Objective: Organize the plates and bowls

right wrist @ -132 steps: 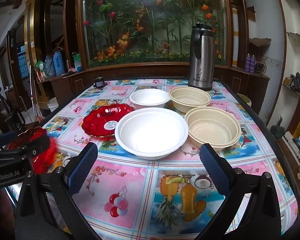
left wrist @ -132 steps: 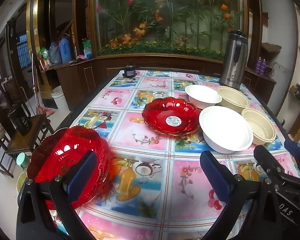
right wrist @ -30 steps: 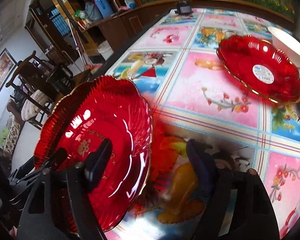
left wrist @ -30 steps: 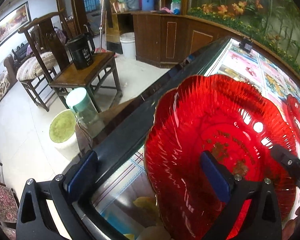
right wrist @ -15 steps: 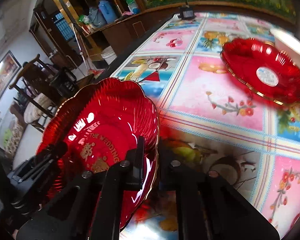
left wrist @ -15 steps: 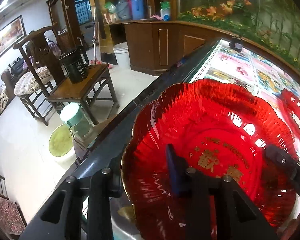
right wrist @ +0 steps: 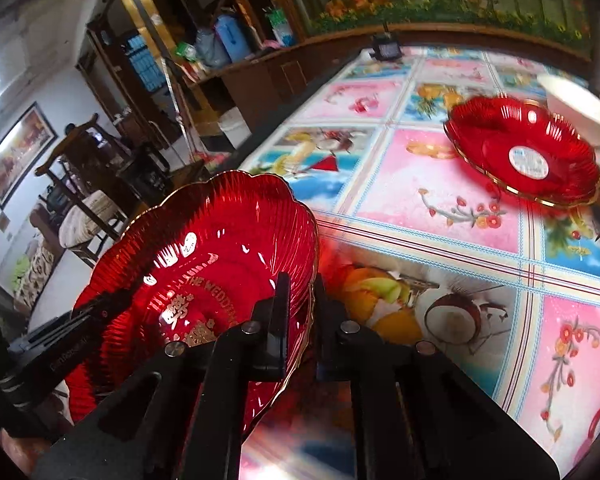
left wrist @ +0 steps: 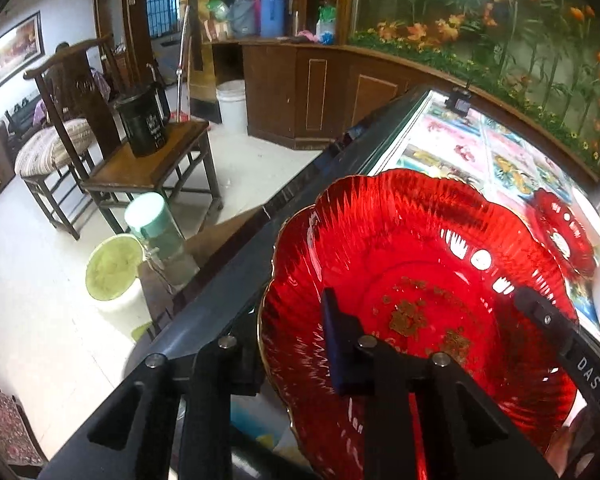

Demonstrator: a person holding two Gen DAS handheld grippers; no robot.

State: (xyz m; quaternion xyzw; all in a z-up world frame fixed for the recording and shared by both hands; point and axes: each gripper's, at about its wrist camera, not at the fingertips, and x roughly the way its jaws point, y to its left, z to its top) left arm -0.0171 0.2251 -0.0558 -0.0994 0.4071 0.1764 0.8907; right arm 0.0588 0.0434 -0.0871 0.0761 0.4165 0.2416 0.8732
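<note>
Both grippers now pinch the same red plate (right wrist: 204,264) by opposite sides of its scalloped rim: the right gripper (right wrist: 300,316) has its jaws pressed together on the rim nearest the table's middle, and the left gripper (left wrist: 296,344), whose jaws have just been closing, bites the edge that hangs out past the table (right wrist: 440,216), one pad over the plate's inside and the other beneath. A second ago both pairs of jaws stood wide apart around the plate; now it sits tilted and looks lifted clear of the patterned cloth at the table's near-left corner. To my eye the pick-up is done, and the carry toward the second red plate (right wrist: 524,156) in the middle of the table would be the natural next step. Counting what shows: two red plates, one held and one resting, and the edges of two white bowls (right wrist: 576,100) just beyond the resting plate; any further bowls are out of view
</note>
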